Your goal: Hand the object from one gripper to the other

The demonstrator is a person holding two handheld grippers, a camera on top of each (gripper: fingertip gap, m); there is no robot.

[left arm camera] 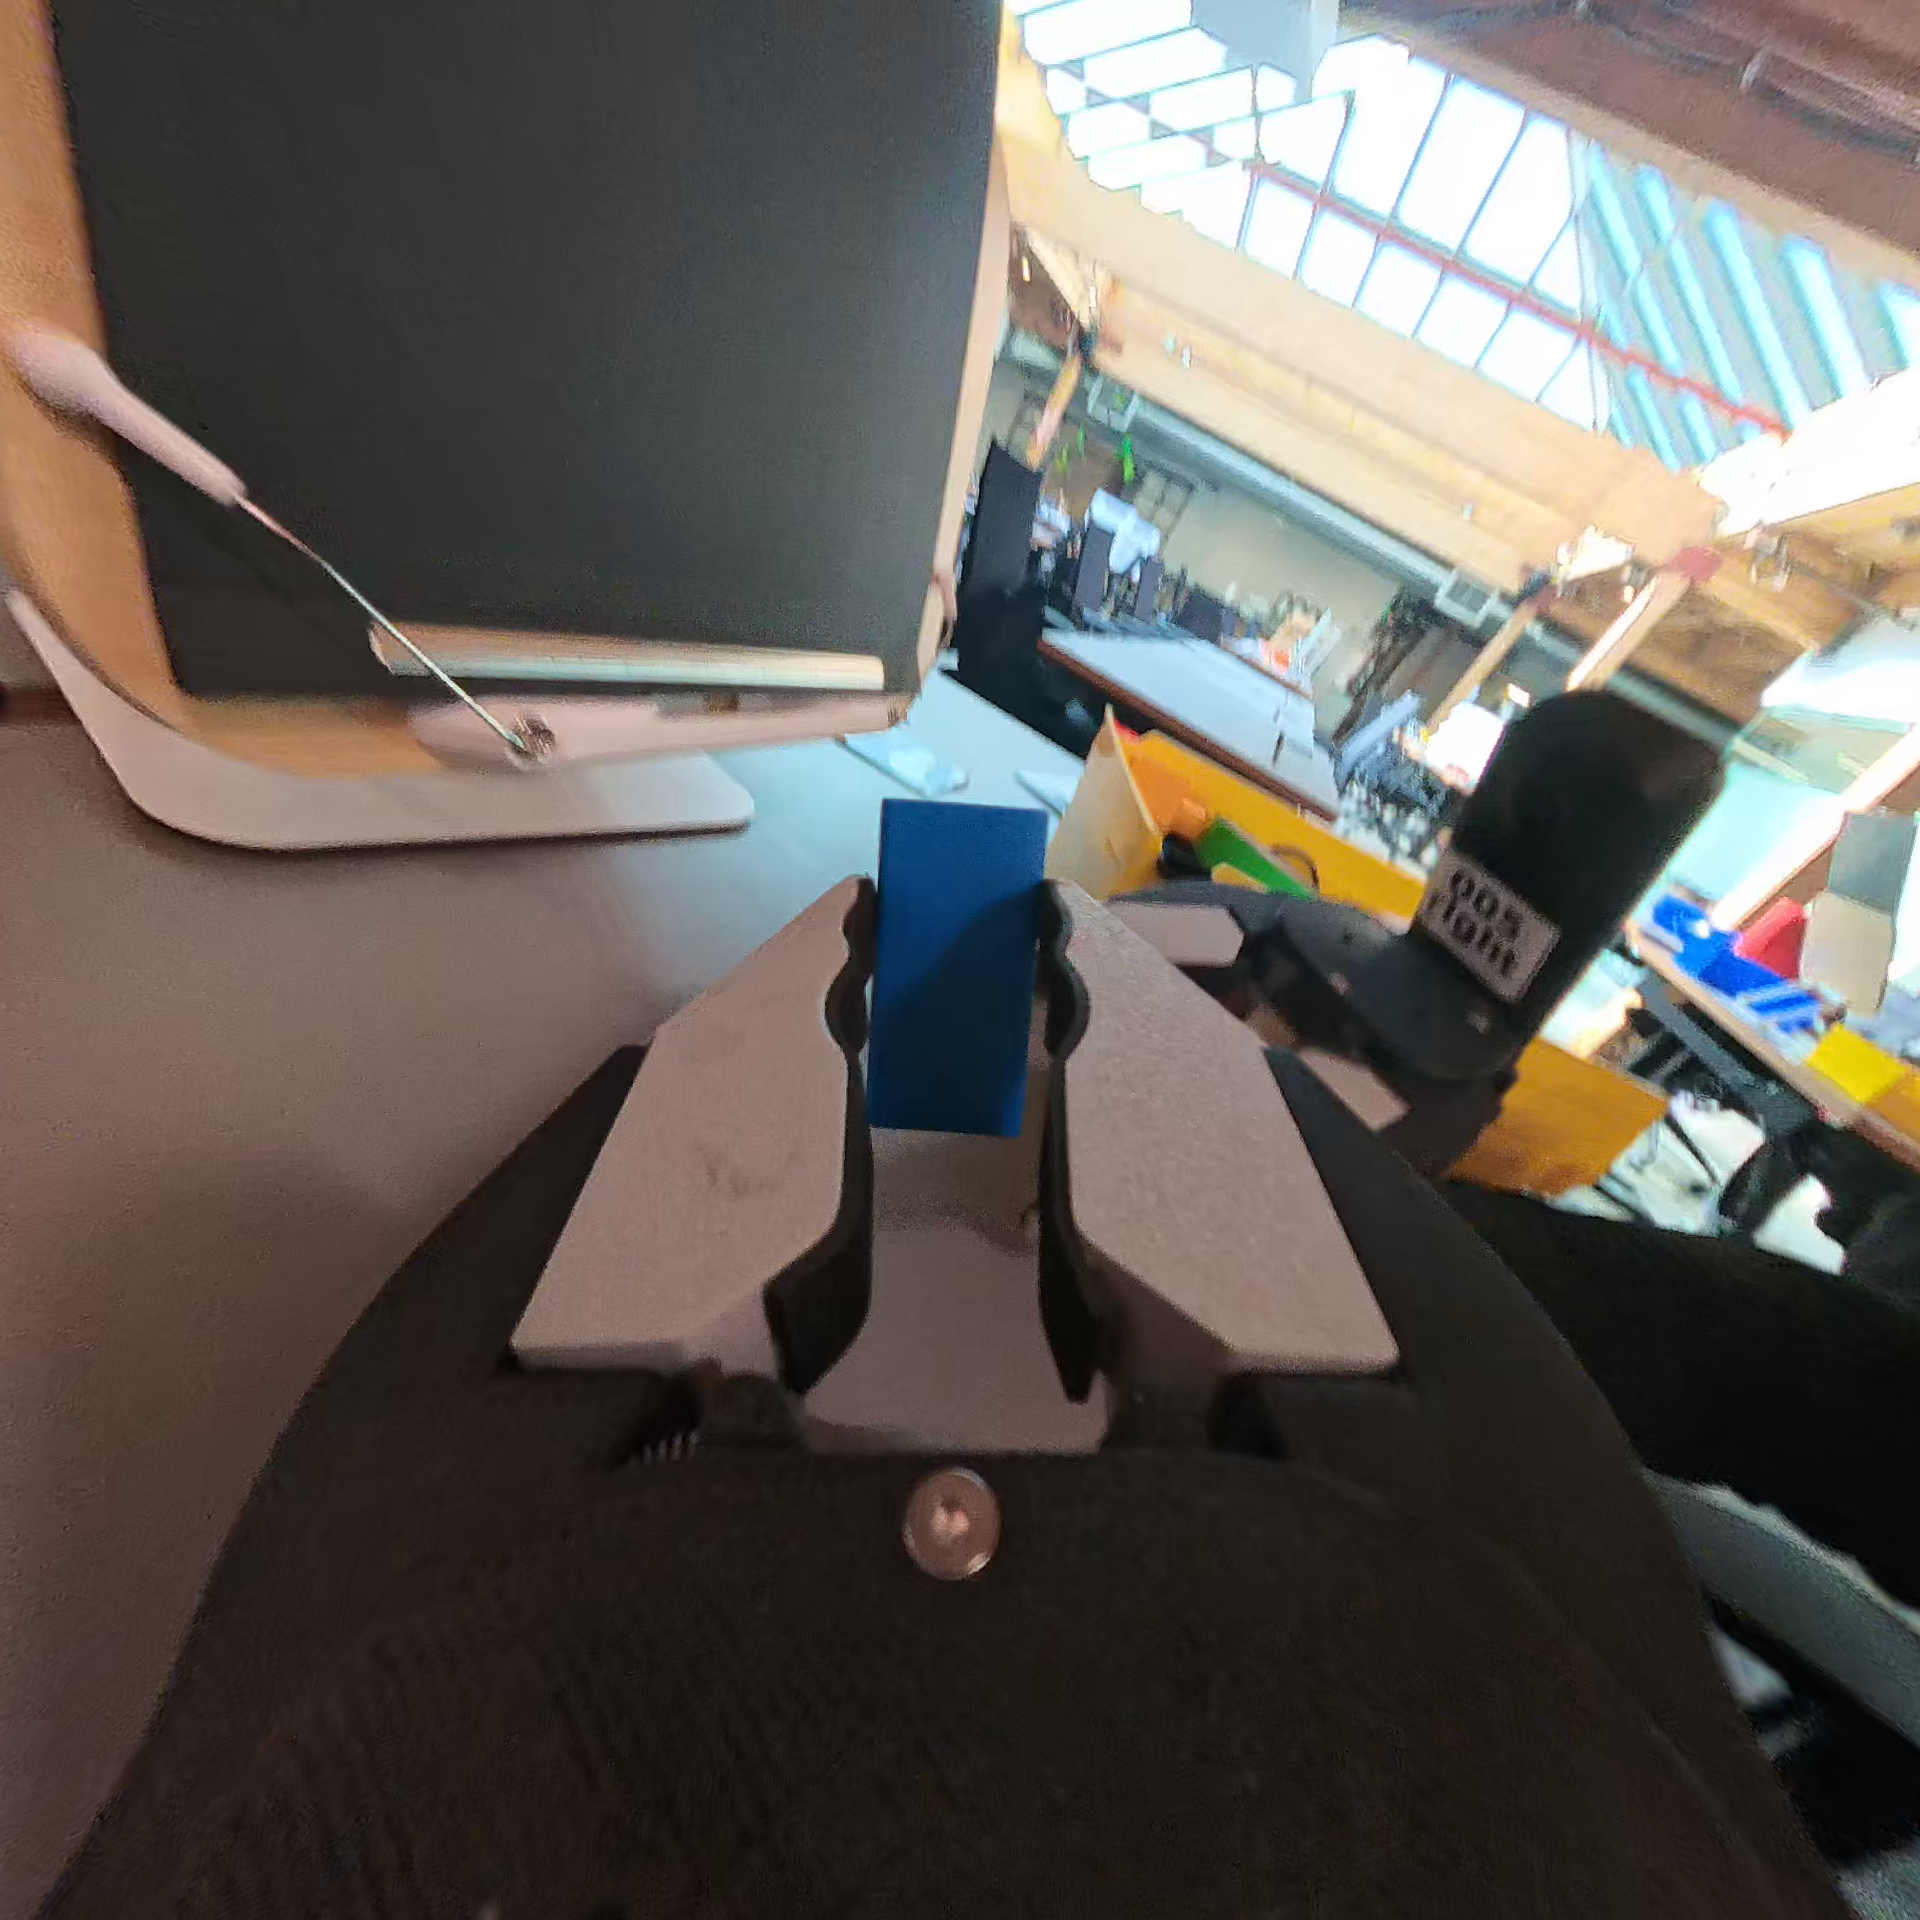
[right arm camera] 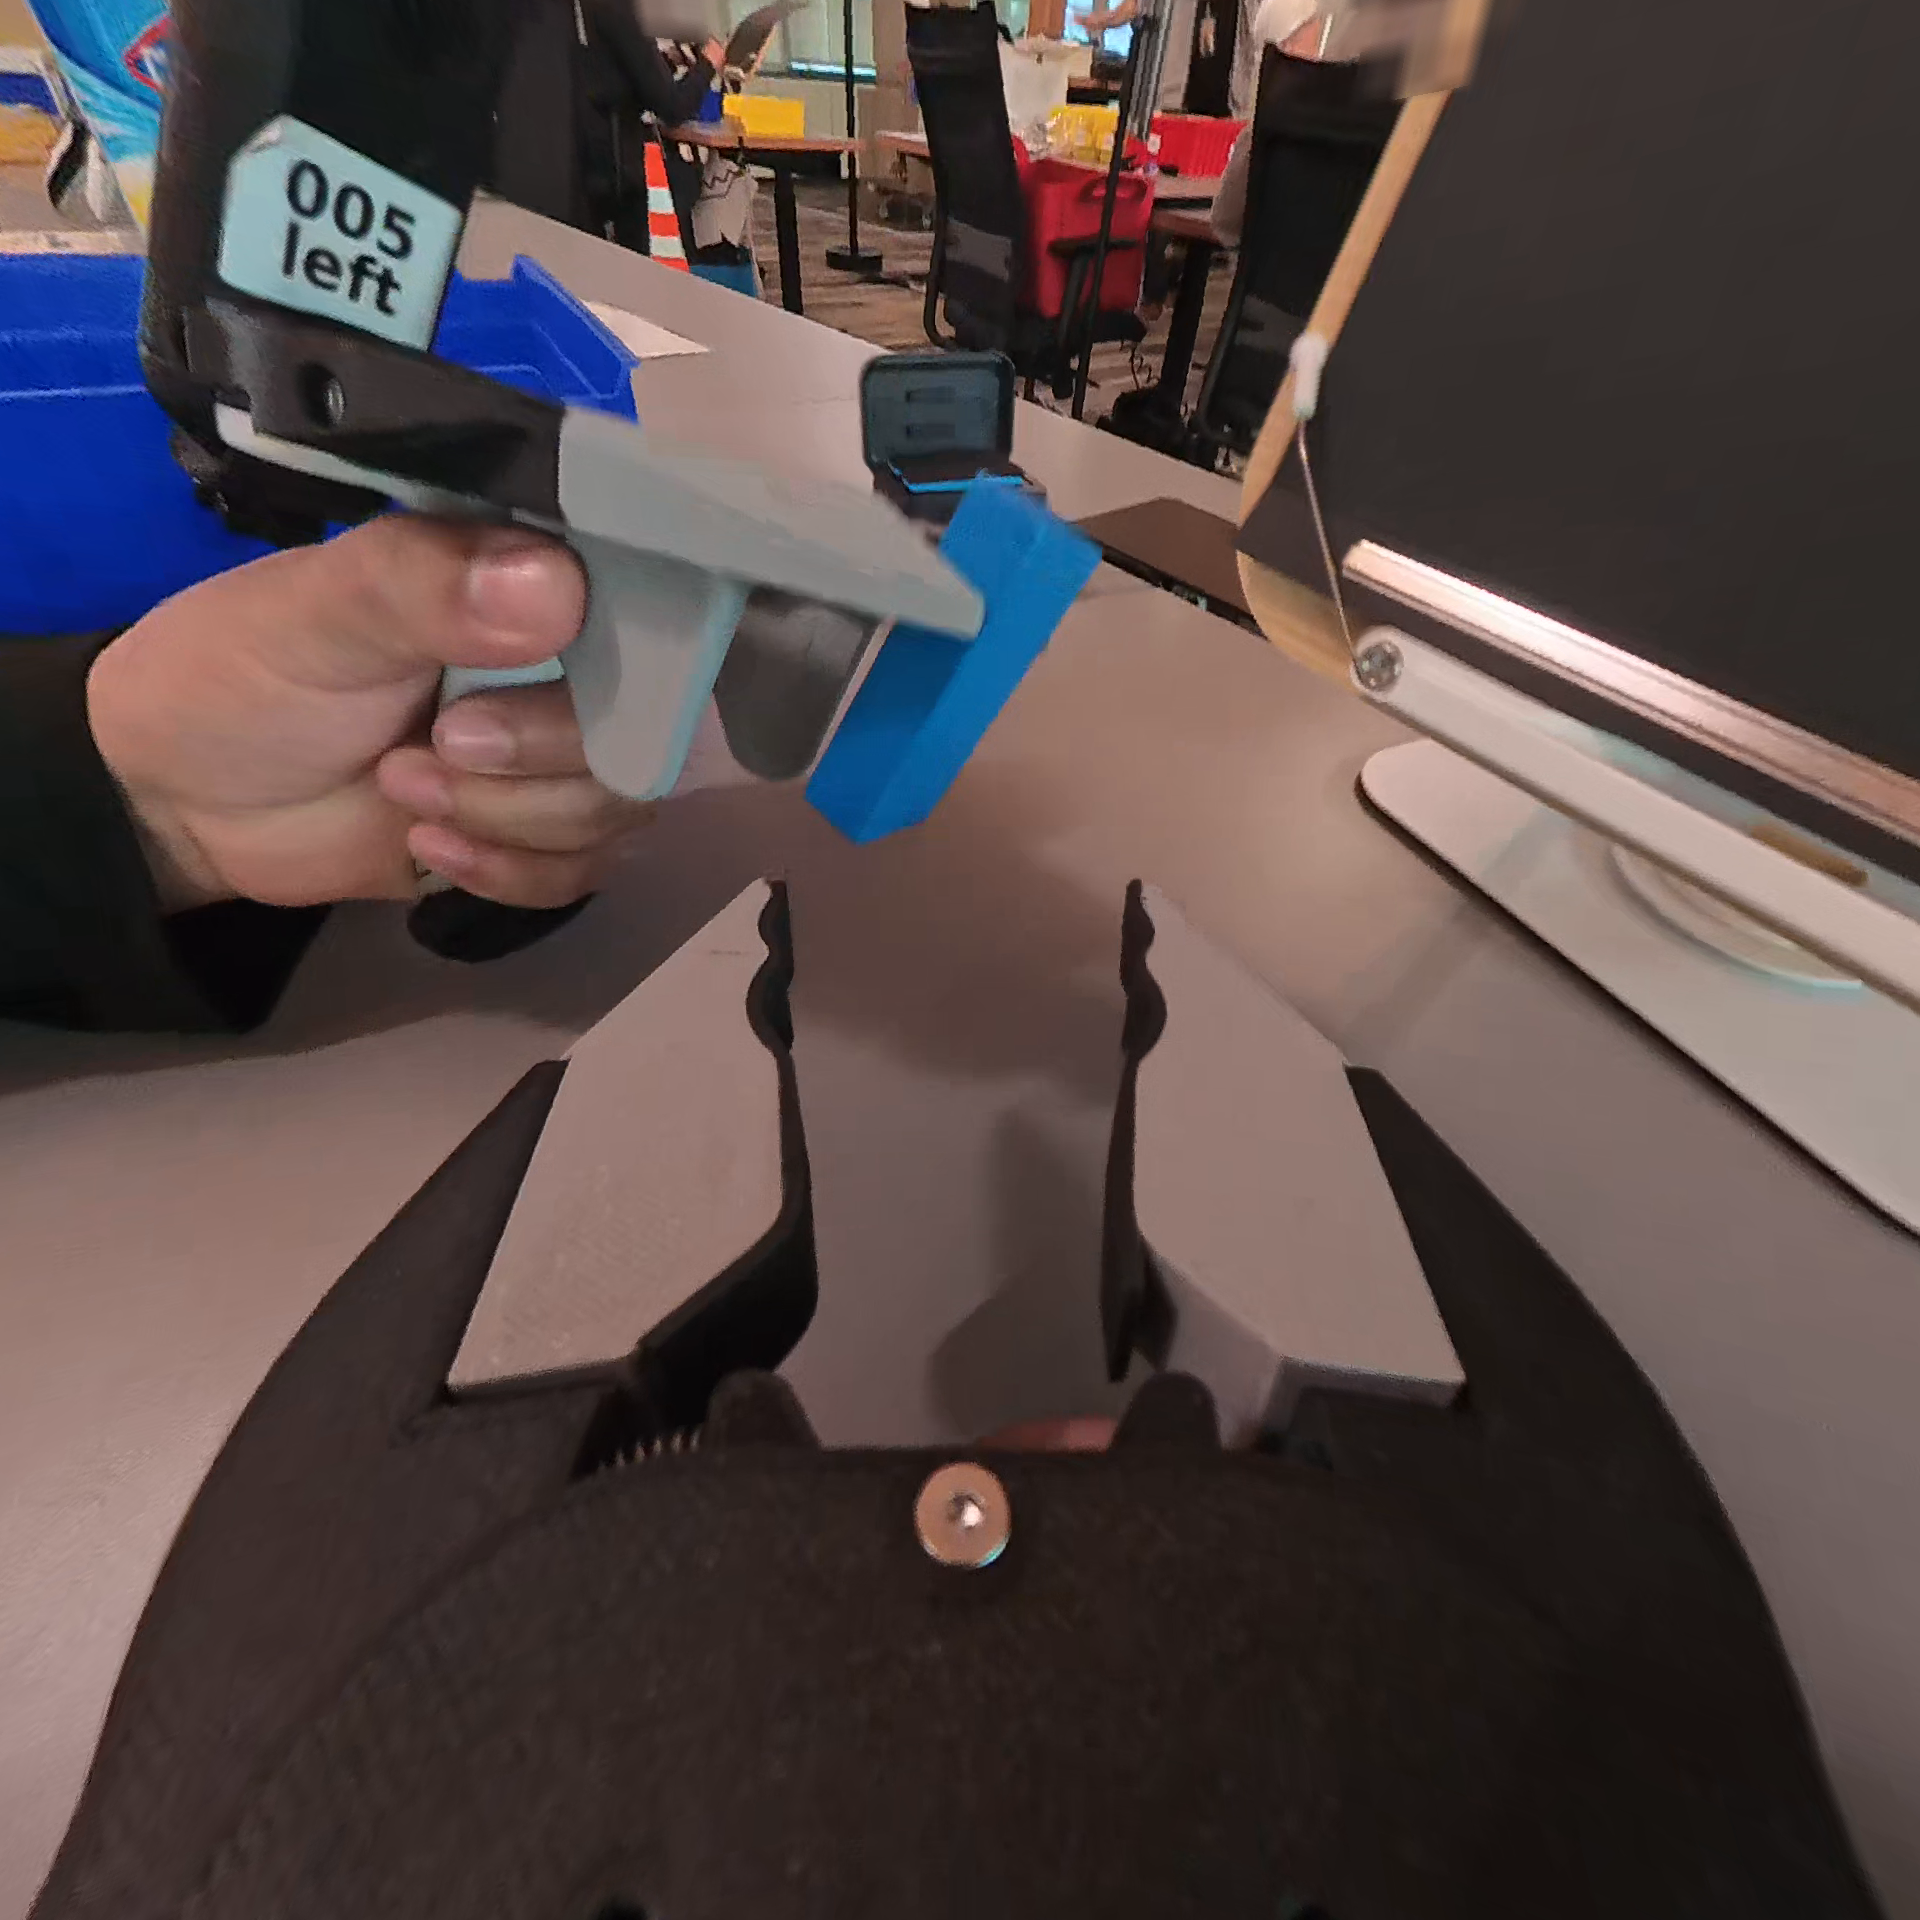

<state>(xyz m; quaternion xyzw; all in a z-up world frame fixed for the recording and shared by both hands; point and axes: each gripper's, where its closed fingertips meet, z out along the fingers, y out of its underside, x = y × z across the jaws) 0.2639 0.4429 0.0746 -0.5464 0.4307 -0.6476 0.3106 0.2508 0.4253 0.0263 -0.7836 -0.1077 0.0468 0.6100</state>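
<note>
Blue plastic, a flat rectangular block (left arm camera: 954, 977), is the thing you are passing, and right now it sits clamped between the 2 fingers of your left gripper (left arm camera: 954, 914), held clear above the grey table (left arm camera: 260, 1039) in front of the monitor (left arm camera: 520, 312). From the right wrist view, the same block (right arm camera: 951, 665) hangs tilted from the left gripper (right arm camera: 925, 623), with its lower end pointing down toward your right gripper (right arm camera: 954, 904).

Your right gripper is spread wide with nothing in it, its tips just below the block and not touching it. So the pick-up half looks done and the handover itself has not begun. What is left, as I judge it: bring the free lower end between the right fingers, close them on it, then release the left grip.
</note>
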